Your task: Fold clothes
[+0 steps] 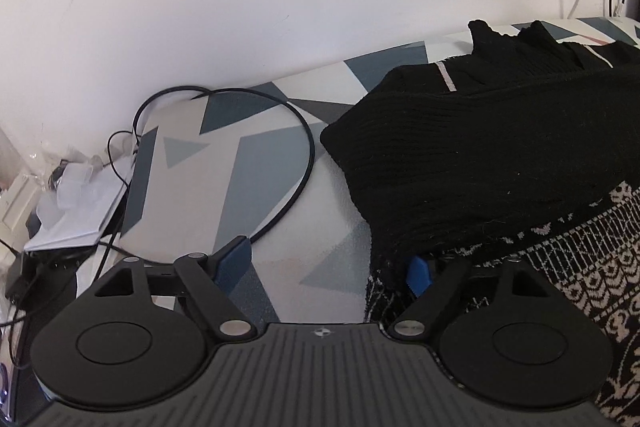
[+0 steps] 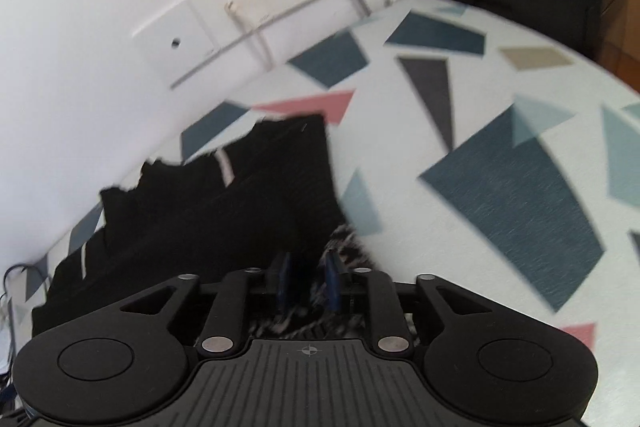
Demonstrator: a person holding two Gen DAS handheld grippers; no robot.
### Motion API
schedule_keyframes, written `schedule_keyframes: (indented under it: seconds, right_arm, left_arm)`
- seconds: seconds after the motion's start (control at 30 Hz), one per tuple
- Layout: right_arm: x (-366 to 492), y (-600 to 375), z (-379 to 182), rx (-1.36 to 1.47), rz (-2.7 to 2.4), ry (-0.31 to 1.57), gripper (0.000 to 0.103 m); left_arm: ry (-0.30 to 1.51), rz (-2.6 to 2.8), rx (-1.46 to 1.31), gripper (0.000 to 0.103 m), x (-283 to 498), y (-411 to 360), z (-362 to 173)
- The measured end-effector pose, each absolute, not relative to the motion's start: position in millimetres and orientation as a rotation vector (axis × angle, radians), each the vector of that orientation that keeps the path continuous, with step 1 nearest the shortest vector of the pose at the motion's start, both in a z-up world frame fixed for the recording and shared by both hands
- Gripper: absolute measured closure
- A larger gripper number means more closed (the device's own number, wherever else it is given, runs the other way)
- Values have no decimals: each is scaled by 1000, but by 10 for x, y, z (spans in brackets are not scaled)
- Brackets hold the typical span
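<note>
Looks like this is mid-fold, not near finished. The sweater point(image 1: 500, 155) is bunched in a thick roll across the right half of the left view, sitting on the counter point(image 1: 256, 195), with its patterned part lower right. The left gripper point(image 1: 328, 263) has its fingers spread wide; the right one is tucked at the sweater's edge, nothing pinched. In the right view, blurry, the right gripper point(image 2: 308, 283) seems closed on the patterned hem, bottom centre. Sleeves look folded in, I think; squaring it up remains. A cable point(image 1: 280, 131) loops at left.
</note>
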State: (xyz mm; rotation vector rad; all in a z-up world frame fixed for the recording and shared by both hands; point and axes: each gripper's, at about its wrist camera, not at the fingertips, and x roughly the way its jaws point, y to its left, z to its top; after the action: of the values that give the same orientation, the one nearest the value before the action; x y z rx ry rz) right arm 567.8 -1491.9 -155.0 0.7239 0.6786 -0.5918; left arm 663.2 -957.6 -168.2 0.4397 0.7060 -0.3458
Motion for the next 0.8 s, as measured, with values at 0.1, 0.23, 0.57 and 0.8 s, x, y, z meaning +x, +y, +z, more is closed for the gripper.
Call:
schedule_keyframes:
  seconds: [0.1, 0.23, 0.57, 0.8]
  right_arm:
    - [5663, -14982, -1508, 713, -612, 663, 73]
    - [5658, -15041, -1485, 712, -639, 662, 56]
    - [5537, -14793, -1602, 524, -636, 736, 38]
    - [5682, -14589, -1746, 353, -559, 804, 55]
  left_arm:
    - [721, -352, 425, 22, 6634, -9557, -1639]
    - [818, -381, 321, 22, 6658, -9438, -1533]
    - [1069, -313, 78, 22, 6549, -9143, -1538]
    - [1070, -244, 155, 16, 6478, -9257, -1568]
